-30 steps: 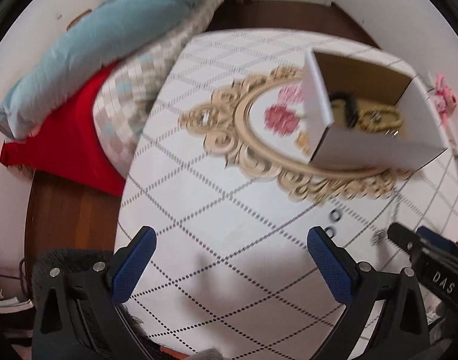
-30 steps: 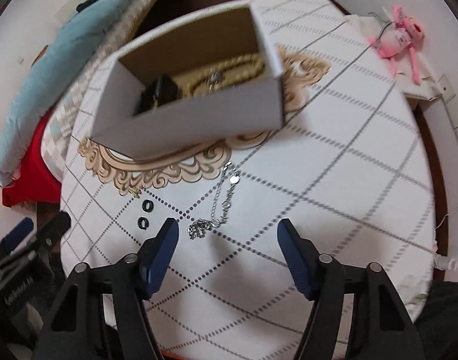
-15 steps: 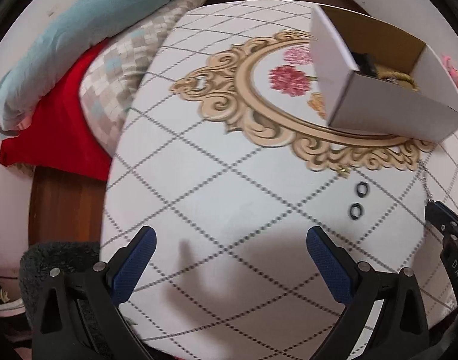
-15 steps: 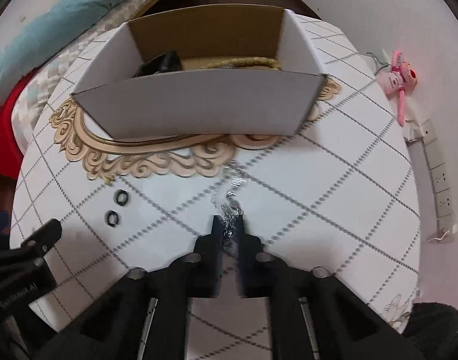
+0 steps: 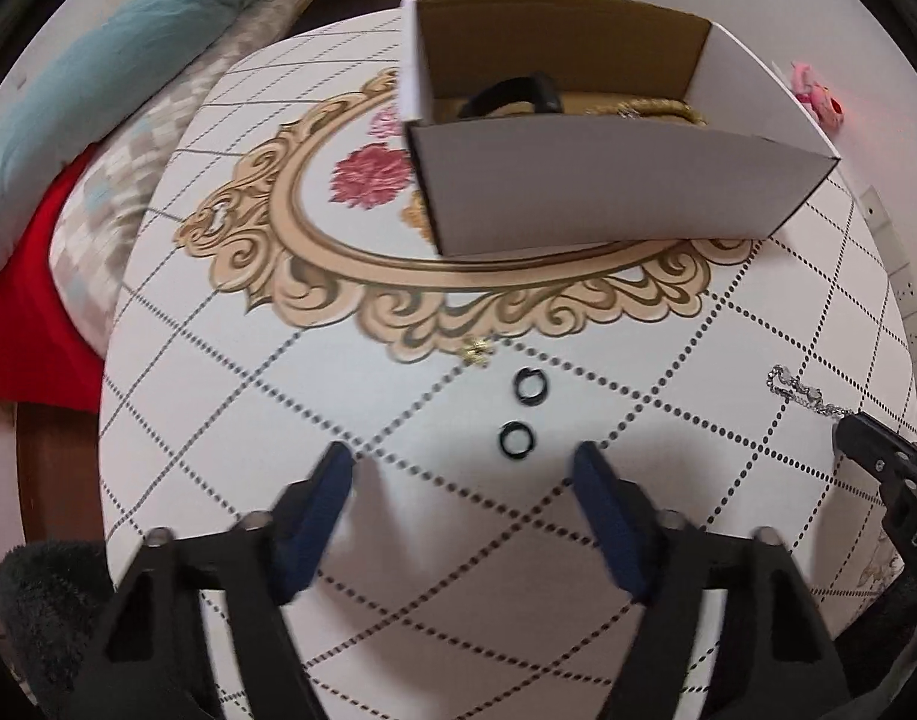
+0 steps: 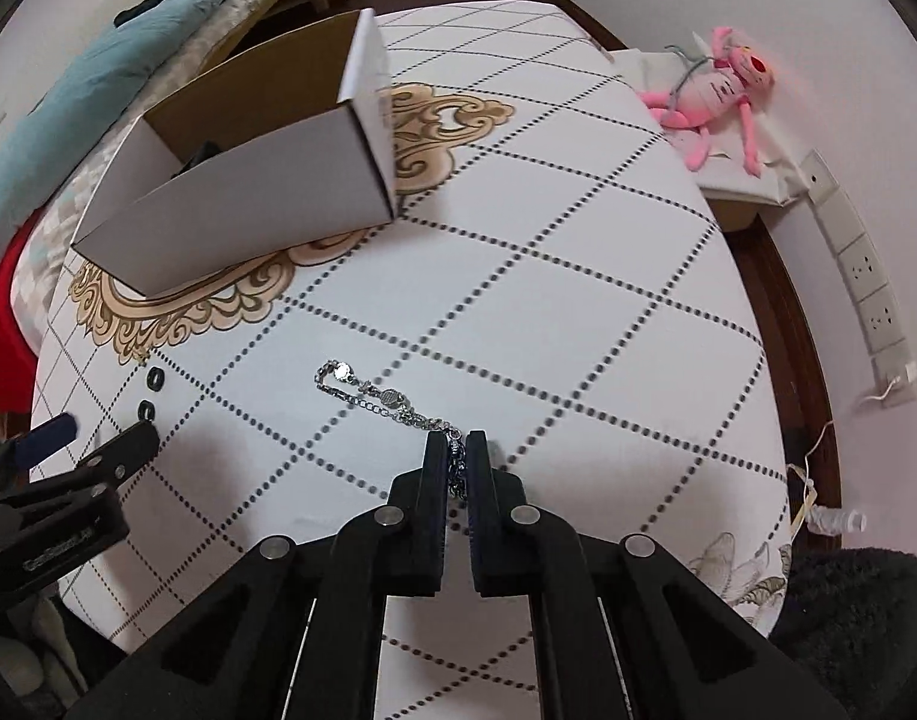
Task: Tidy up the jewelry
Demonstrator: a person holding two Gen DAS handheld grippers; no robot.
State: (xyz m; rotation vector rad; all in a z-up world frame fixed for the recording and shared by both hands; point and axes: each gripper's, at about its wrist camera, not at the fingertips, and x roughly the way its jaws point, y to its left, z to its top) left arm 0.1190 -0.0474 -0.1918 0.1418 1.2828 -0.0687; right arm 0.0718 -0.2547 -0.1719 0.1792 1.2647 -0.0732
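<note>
Two small black rings lie on the white patterned table, the nearer ring (image 5: 517, 439) and the farther ring (image 5: 531, 386). My left gripper (image 5: 463, 468) hovers just short of the nearer ring, its jaws closing with nothing between them. A silver chain bracelet (image 6: 377, 397) trails across the cloth; my right gripper (image 6: 458, 450) is shut on its near end. The bracelet (image 5: 797, 390) also shows at the right of the left wrist view. A white cardboard box (image 5: 608, 192) holding a black item and gold beads stands farther back. A tiny gold charm (image 5: 478, 350) lies by the ornament print.
The round table (image 6: 578, 300) drops off at its right and near rims. Pillows and a red cloth (image 5: 32, 312) lie at the left. A pink plush toy (image 6: 707, 96) sits on a stand at the far right, with wall sockets (image 6: 866, 294) below it.
My right gripper shut on the bracelet's end and dragged it right, stretching the chain out. My left gripper moved over toward the two rings and its jaws narrowed.
</note>
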